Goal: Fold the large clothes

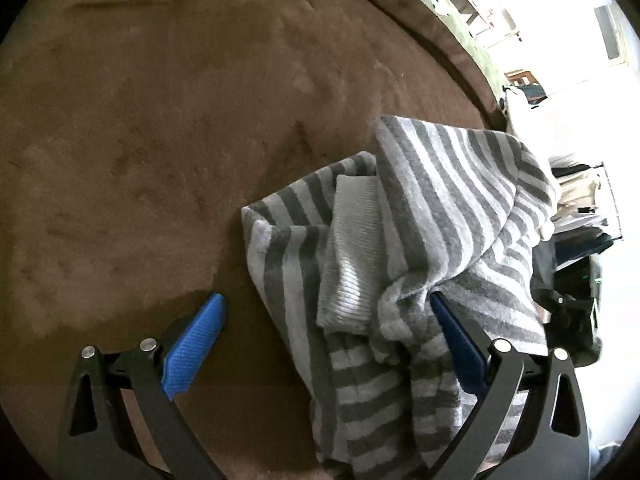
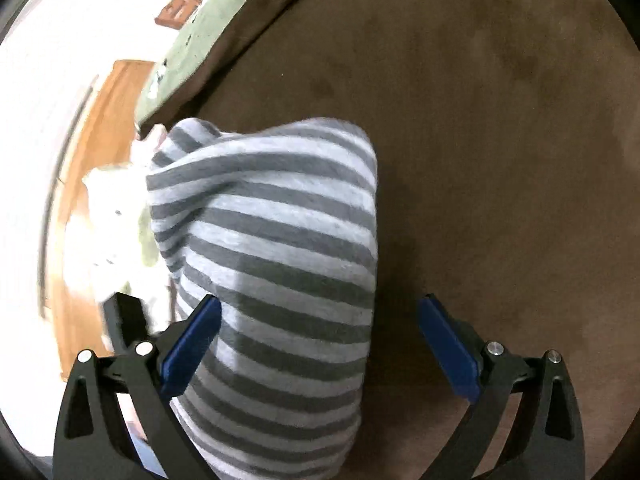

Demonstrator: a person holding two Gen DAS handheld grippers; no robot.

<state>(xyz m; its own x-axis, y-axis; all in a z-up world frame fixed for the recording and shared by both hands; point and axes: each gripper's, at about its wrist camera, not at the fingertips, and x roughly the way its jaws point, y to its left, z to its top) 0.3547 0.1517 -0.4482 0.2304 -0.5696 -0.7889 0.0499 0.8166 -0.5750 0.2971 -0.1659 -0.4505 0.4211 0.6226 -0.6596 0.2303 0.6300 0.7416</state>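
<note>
A grey-and-white striped garment (image 1: 432,216) lies bunched on a brown plush surface (image 1: 160,120), with a pale ribbed cuff (image 1: 352,248) folded on top. My left gripper (image 1: 326,300) is open; the cloth lies between its blue fingers, whose right pad (image 1: 456,332) is against a fold. In the right wrist view the same striped garment (image 2: 272,240) forms a rounded mound on the brown surface (image 2: 500,140). My right gripper (image 2: 320,304) is open, with the mound between its fingers, closer to the left pad (image 2: 192,340).
The brown surface's far edge (image 1: 440,48) borders a green patterned cover (image 1: 452,12). Wooden floor (image 2: 88,184) and bright white items show at the left of the right wrist view. Dark equipment (image 1: 572,280) stands beyond the garment at right.
</note>
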